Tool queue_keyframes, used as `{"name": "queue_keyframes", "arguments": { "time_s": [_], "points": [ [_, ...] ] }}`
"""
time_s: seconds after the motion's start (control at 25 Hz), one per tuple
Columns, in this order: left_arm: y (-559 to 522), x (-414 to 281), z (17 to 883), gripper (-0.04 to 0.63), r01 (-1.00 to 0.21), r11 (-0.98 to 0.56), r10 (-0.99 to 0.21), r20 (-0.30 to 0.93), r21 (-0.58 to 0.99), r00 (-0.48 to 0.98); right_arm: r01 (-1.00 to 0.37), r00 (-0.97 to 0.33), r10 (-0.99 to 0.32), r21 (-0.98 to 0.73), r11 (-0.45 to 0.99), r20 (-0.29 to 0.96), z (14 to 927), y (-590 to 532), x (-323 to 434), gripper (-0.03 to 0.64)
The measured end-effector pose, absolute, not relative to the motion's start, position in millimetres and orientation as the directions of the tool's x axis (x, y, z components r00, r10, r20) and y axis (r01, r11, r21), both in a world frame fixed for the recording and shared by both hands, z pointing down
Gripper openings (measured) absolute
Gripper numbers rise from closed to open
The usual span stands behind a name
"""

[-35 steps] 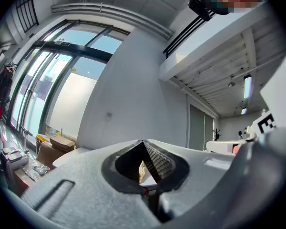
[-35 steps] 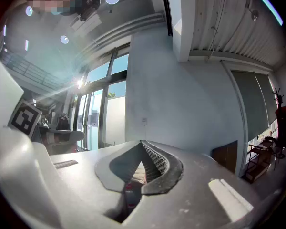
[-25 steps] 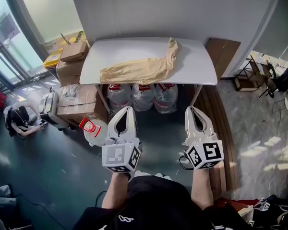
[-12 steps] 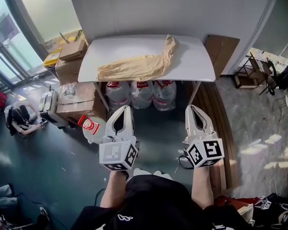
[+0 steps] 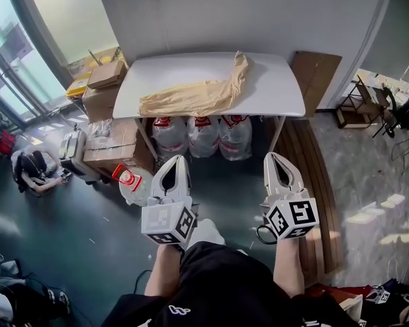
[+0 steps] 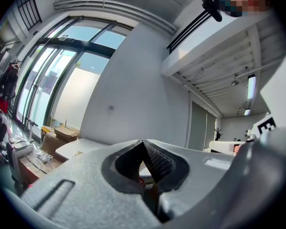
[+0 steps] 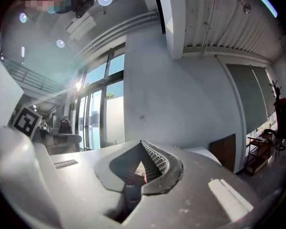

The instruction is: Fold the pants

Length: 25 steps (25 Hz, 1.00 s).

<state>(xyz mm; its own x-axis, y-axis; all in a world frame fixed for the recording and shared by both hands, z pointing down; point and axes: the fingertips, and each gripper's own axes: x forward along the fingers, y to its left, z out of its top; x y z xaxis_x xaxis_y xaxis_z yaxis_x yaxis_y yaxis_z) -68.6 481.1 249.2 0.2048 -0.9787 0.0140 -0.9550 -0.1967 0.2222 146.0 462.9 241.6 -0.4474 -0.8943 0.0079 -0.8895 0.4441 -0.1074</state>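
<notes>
We carry two tools, the left tool (image 5: 177,158) and the right tool (image 5: 272,155), side by side, both with jaws closed on nothing. We judge the approach comes first: step close, open both jaws, then grip the cloth at two well-separated points and spread it flat. Ahead of the tools stand three clear jugs (image 5: 202,138) under one white table (image 5: 283,94). One pair of tan pants (image 5: 191,97) lies crumpled on it.

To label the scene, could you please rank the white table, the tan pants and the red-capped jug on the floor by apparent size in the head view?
1. white table, clearly largest
2. tan pants, lying on it
3. red-capped jug, clearly smallest
</notes>
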Motion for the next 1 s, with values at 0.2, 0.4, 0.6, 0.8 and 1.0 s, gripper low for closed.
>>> {"name": "queue_keyframes", "arguments": {
  "time_s": [0.2,0.4,0.6,0.8,1.0],
  "points": [
    [450.7,-73.3,245.8,0.006,-0.953,-0.208,-0.977,-0.013,0.219,0.211,-0.894,-0.439,-0.898,-0.091,0.439,-0.013,237.6,435.0,145.8,0.006],
    [375.7,-86.7,268.2,0.006,-0.945,-0.224,-0.974,-0.011,0.240,0.228,-0.899,-0.432,-0.902,-0.078,0.431,-0.005,251.6,370.0,130.1,0.006],
    [266.3,-106.9,299.4,0.006,-0.931,-0.249,-0.962,0.045,0.267,0.270,-0.909,-0.411,-0.911,-0.094,0.407,0.029,273.3,264.1,103.4,0.006],
    [155.2,-152.8,292.1,0.006,-0.932,-0.244,-0.961,0.064,0.269,0.270,-0.895,-0.439,-0.898,-0.091,0.437,-0.002,255.5,142.6,47.5,0.006],
    [60.6,-215.0,284.7,0.006,-0.944,-0.211,-0.971,0.058,0.255,0.232,-0.892,-0.447,-0.894,-0.068,0.447,-0.023,235.2,41.2,-6.0,0.006]
  ]
}}
